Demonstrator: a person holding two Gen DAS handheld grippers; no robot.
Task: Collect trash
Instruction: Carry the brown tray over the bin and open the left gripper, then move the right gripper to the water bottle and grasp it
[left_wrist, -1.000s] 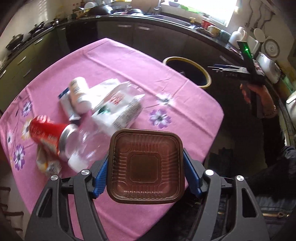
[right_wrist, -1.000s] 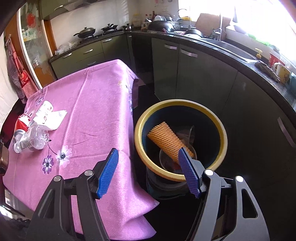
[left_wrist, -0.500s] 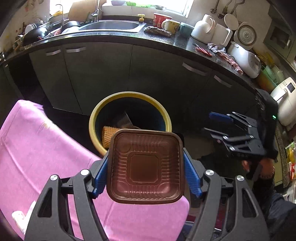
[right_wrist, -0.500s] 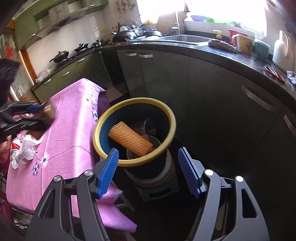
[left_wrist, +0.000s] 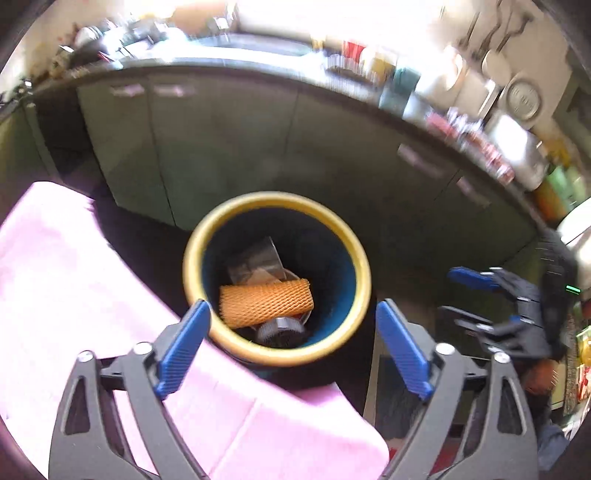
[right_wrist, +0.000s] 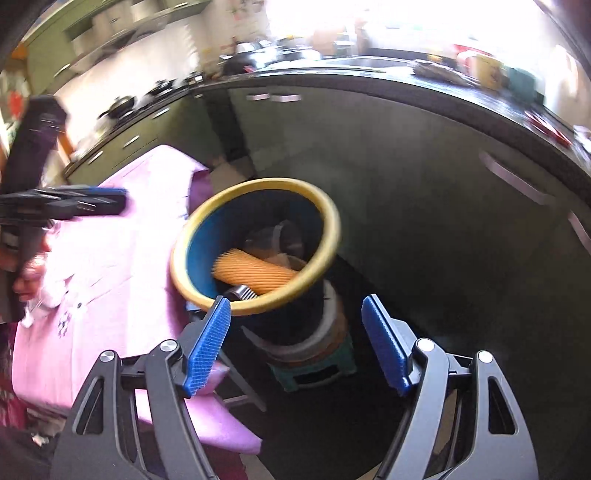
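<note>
And the brown tray is gone from the left gripper (left_wrist: 293, 349) — half a second ago it sat clamped between those blue pads, now the jaws stand wide apart with nothing between them, aimed straight down at the yellow-rimmed bin (left_wrist: 277, 354) in the lower centre of the left view. That reads as a drop, one more piece of trash delivered (though the tray itself cannot be picked out inside; the frame is smeared with motion). What does show in the bin is an orange ribbed roll (left_wrist: 266, 302), a clear plastic piece (left_wrist: 255, 260) behind it, and something silvery beneath, too blurred to name. The right gripper (right_wrist: 295, 347) hangs spread and empty too, low in its own view, with the bin just above its fingertips and the pink tablecloth (right_wrist: 110, 266) filling the left of the frame. The remaining litter is barely visible: only a pale smudge at the far left edge of the right view, half covered by the other gripper. The bin's base is cut off in the left view by the cloth corner.
</note>
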